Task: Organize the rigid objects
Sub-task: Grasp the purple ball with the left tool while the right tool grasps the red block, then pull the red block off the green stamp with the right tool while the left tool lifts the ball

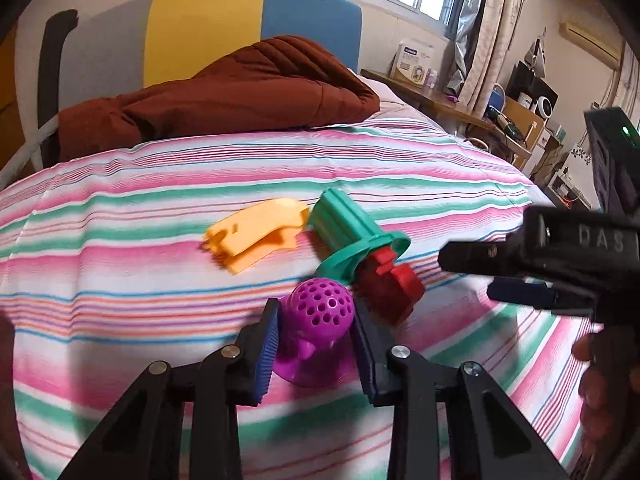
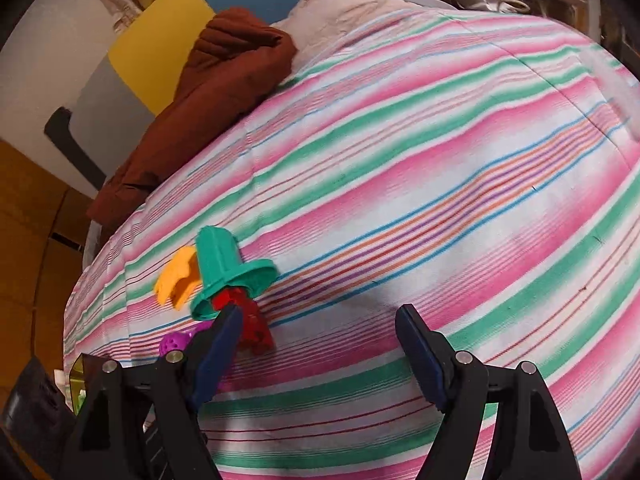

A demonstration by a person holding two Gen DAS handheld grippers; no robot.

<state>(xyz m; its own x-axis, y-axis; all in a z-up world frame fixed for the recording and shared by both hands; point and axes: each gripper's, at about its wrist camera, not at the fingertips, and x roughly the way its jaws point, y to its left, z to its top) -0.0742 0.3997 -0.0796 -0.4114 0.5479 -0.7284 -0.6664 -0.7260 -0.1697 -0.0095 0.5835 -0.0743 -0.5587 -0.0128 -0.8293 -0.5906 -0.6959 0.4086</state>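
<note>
A bed (image 1: 120, 208) covered by a cotton sheet striped in pink, green, white, blue and orange carries everything here. Toward its head lies a crumpled rust-brown quilted blanket (image 1: 240, 92), spread across the width of the mattress. Nearer the foot sits a small cluster of plastic toy pieces: a flat orange plastic piece (image 1: 256, 236) beside a ribbed teal plastic cylinder with a wide flange (image 1: 352, 236), lying on its side; a red plastic block (image 1: 390, 284) touching that flange; and a purple perforated plastic ball on a flared base (image 1: 320, 320) just beside the red block.
</note>
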